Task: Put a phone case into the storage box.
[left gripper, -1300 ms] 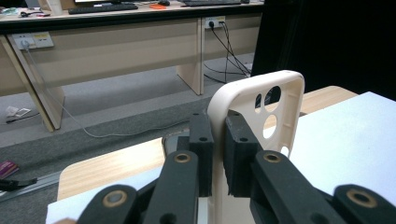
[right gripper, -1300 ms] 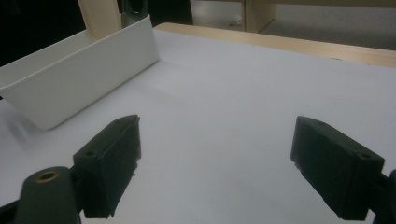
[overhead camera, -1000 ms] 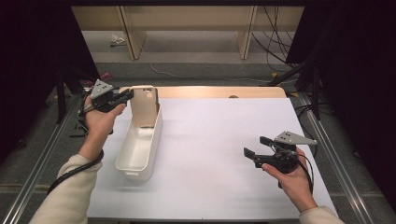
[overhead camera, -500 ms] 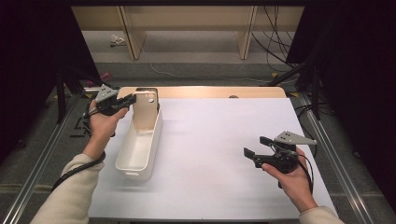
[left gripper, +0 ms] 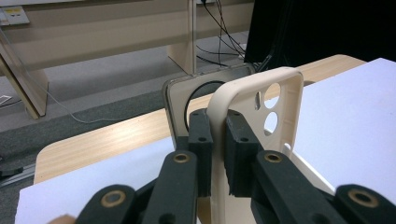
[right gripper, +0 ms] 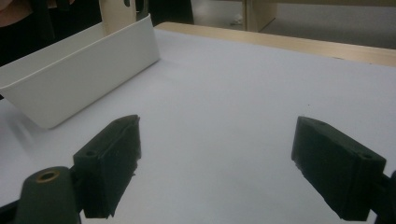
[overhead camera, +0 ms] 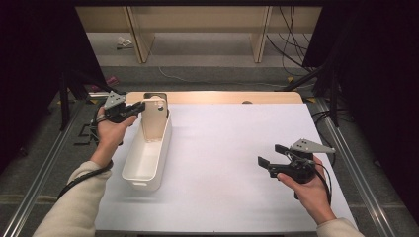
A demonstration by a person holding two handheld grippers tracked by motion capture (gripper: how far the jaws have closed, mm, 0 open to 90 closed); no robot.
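Observation:
A beige phone case (overhead camera: 154, 121) stands upright in the far end of the white bin (overhead camera: 143, 170). My left gripper (overhead camera: 141, 106) is shut on the case's left edge. In the left gripper view the pads (left gripper: 201, 140) pinch the beige phone case (left gripper: 280, 88) by its rim, camera cut-outs showing. Just behind it stands a clear case with a black ring (left gripper: 180, 95). My right gripper (overhead camera: 269, 155) hovers open over the white table at the right, nothing between its fingers (right gripper: 112, 158). The white bin (right gripper: 79, 70) lies far to its left.
The white mat (overhead camera: 232, 143) covers the table, with a wooden strip (overhead camera: 222, 97) along the far edge. Beyond it are a grey floor, cables and wooden furniture legs (overhead camera: 259, 34). Metal rails (overhead camera: 348, 163) run along both table sides.
My left hand has come down a little, lowering the beige case deeper into the bin's far end. The right hand has stayed where it was.

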